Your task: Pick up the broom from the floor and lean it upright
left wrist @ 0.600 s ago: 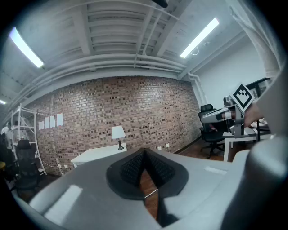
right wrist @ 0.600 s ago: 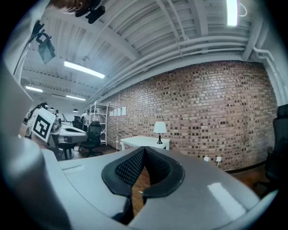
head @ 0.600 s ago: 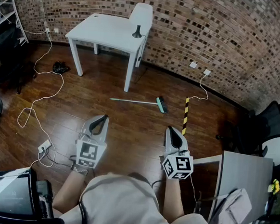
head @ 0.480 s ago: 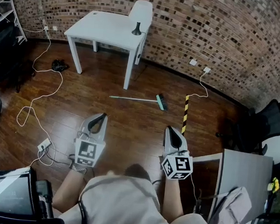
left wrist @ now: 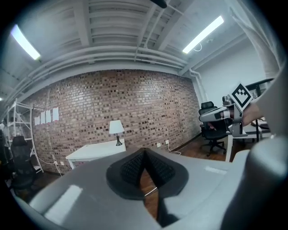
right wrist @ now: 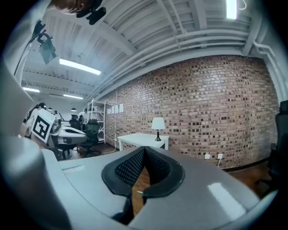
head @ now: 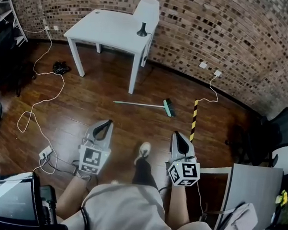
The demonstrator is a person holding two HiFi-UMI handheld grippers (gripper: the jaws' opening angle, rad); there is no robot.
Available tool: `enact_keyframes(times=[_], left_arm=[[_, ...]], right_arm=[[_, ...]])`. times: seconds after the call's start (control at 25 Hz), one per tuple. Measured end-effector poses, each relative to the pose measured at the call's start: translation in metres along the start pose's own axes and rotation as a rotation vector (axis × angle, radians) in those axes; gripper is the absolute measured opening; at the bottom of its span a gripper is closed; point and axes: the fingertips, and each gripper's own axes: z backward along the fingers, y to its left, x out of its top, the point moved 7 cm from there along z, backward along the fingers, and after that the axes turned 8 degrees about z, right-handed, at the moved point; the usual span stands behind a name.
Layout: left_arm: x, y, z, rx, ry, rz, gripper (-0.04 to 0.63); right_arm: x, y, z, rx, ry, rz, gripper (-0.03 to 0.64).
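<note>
broom (head: 144, 105): laid flat on the wooden floor (head: 109, 109), just above centre of the head view. Thin handle is run toward frame left, dark-green brush head is at the right end. Touched by neither gripper.
left gripper (head: 103, 124): held at lower centre-left of the head view, pointed up-frame, well apart from the broom. In the left gripper view the pads (left wrist: 130, 168) are brought together at the tips. Nothing is clamped, and only floor is seen through the slit below.
right gripper (head: 178, 137): held at lower centre-right, pointed up-frame, also well apart from the broom. In the right gripper view the pads (right wrist: 128, 168) are met at the tips, with nothing gripped.
shoe (head: 142, 149): pale, seen on the floor between the two grippers.
table (head: 111, 30): white, placed at upper left-centre, against the brick wall (head: 229, 34).
lamp (head: 144, 15): white shade, dark base, stood on the table's far right corner.
striped tape (head: 193, 120): yellow-black strip on the floor, just right of the brush head.
cable (head: 35, 106): white, looped across the floor at frame left.
office chair (head: 276, 132): black, parked at the right edge.
grey desk (head: 250, 187): seen at lower right.
</note>
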Motion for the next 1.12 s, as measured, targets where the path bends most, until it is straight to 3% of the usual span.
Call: enact_keyframes(times=[0.44, 0.64, 1.12], left_arm=[[0.033, 0.038, -0.185, 0.087, -0.008, -0.004, 0.0], [0.056, 0.037, -0.267, 0.076, -0.028, -0.023, 0.0], [0.048, 0.081, -0.334, 0.042, 0.037, 0.004, 0.0]], right_arm=[[0.014, -0.131, -0.166, 0.079, -0.02, 0.0, 0.014], [0.035, -0.193, -0.23, 0.109, -0.036, 0.053, 0.014], [0.032, -0.205, -0.307, 0.085, 0.013, 0.018, 0.014]])
